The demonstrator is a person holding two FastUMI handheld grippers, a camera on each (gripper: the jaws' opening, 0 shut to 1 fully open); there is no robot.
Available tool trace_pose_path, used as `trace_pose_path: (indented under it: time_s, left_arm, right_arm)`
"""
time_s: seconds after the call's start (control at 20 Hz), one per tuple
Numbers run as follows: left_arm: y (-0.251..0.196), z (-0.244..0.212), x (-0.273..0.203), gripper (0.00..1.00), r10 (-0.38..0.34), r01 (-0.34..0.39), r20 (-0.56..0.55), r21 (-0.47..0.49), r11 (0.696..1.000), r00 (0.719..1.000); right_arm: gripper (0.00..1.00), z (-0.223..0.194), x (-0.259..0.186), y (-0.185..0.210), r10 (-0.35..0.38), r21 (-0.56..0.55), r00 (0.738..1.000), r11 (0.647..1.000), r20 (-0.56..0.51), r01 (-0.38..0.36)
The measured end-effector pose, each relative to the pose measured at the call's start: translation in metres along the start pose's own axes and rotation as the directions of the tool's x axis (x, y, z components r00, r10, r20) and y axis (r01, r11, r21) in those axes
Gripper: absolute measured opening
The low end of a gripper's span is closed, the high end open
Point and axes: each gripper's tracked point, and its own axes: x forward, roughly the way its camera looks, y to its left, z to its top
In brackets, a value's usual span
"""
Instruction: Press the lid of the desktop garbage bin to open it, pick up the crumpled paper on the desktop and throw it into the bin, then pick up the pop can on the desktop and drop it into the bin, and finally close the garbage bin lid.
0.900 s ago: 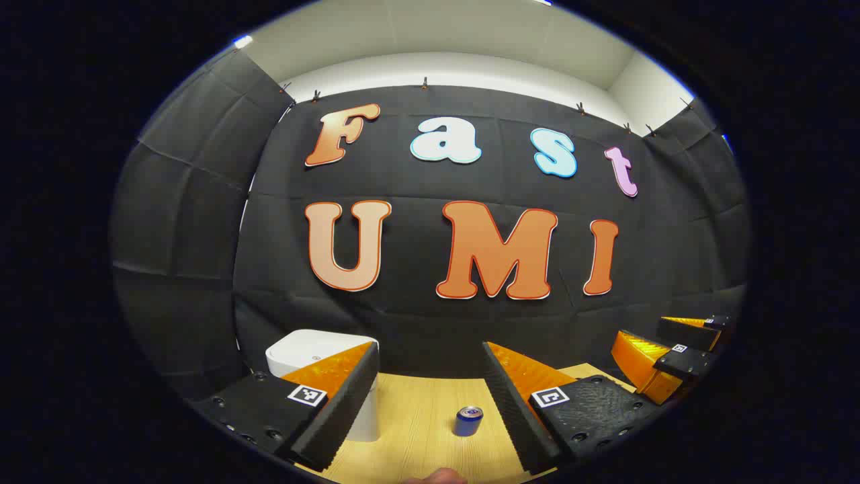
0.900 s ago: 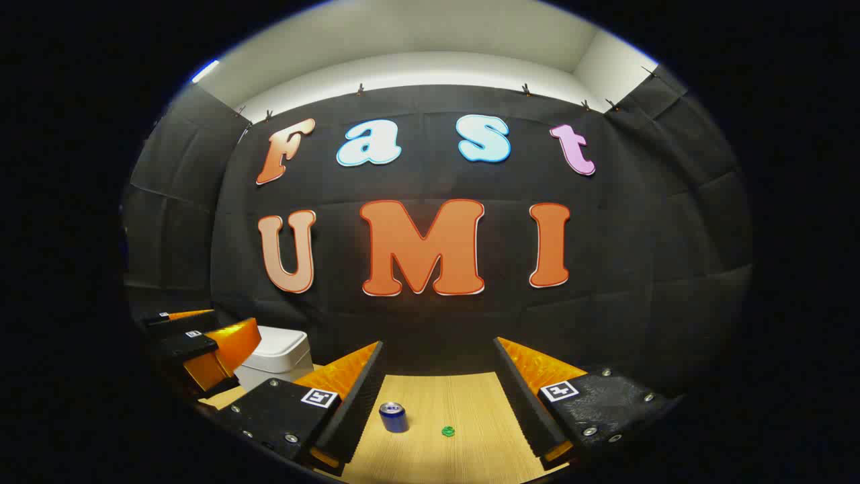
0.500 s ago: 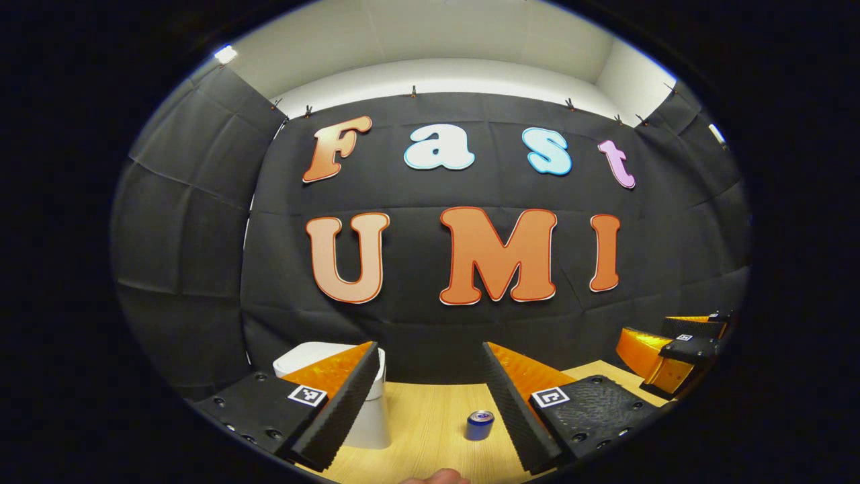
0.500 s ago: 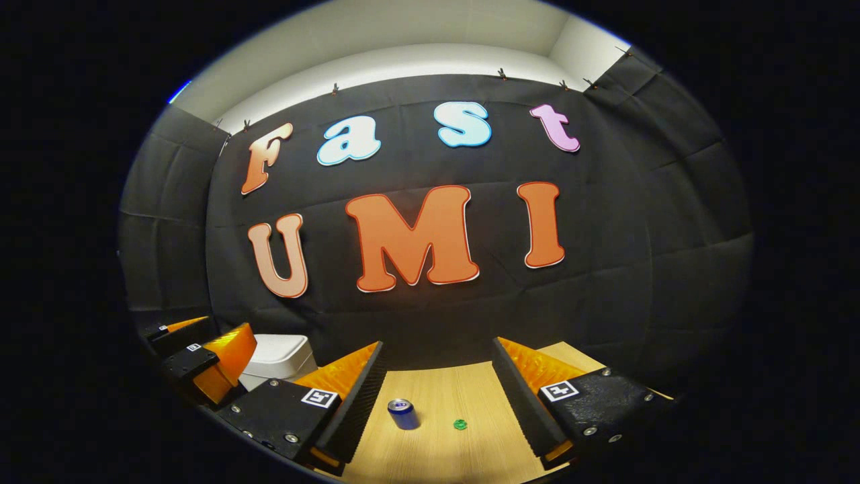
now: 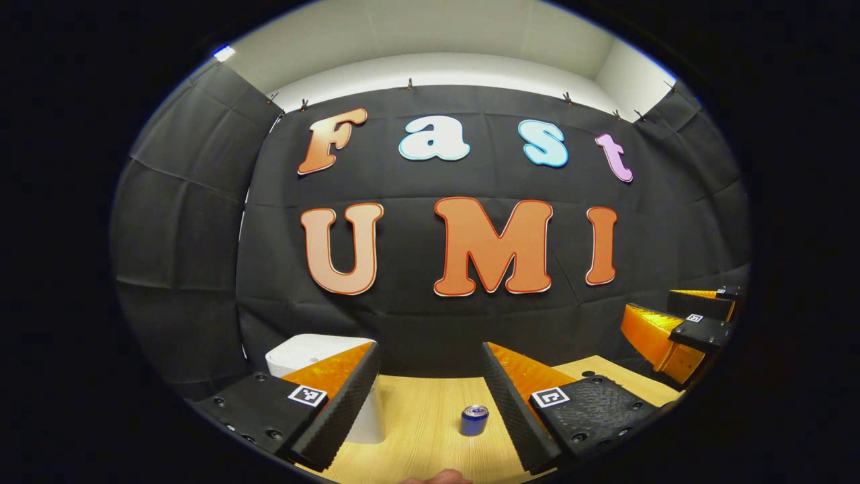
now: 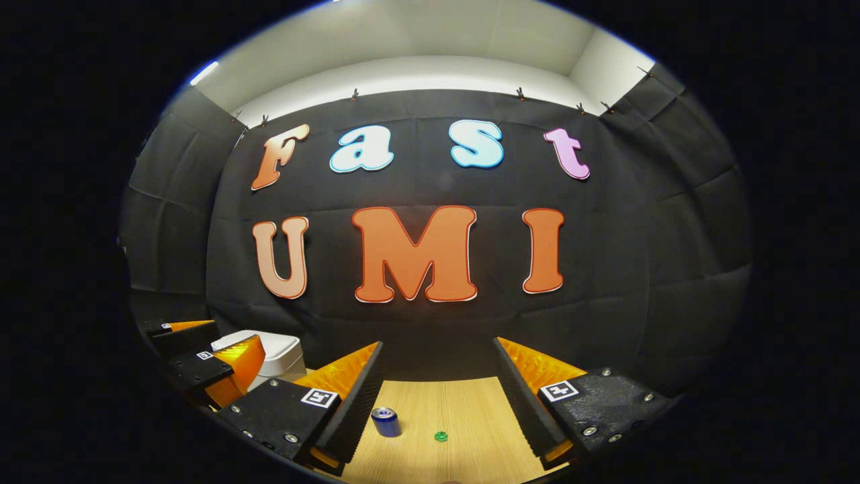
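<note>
- In the left gripper view, your left gripper (image 5: pixel 430 383) was spread wide, its two fingers far apart, and nothing was between them; it held nothing and touched nothing.
- In this view the garbage bin (image 5: pixel 316 363) stood on the wooden desktop (image 5: pixel 416 437), behind the left finger, which covered a part of it. The lid looked closed and flat on top.
- The pop can (image 5: pixel 474 420) stood upright on the desktop, between the two fingers but farther away, closer to the right finger. It was apart from the bin.
- At the right edge of this view you could see your right gripper (image 5: pixel 678 329), raised above the desktop. From here I cannot tell how far it was open.
- In the right gripper view, your right gripper (image 6: pixel 437 390) was also released and wide open, with nothing in its jaws, and it touched nothing.
- The pop can (image 6: pixel 385 421) stood upright on the desktop (image 6: pixel 463 417) just beside the left finger of this gripper, not touching it as far as I can see.
- A small green thing (image 6: pixel 441 436) lay on the desktop near the can, a little to the right; it is too small to tell what it was.
- The garbage bin (image 6: pixel 279 353) stood at the left with the lid down, and your left gripper (image 6: pixel 201 353) was in front of it and covered a part of it.
</note>
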Motion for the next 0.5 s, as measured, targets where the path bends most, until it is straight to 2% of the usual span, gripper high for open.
trace_pose_path:
  time_s: [0.5]
  left_arm:
    - [0.01,-0.016,0.015,0.94,-0.007,0.006,-0.048,-0.02,1.0,0.999]
  right_arm:
    - [0.93,-0.004,0.003,-0.014,-0.024,-0.008,1.0,1.0,-0.007,0.024]
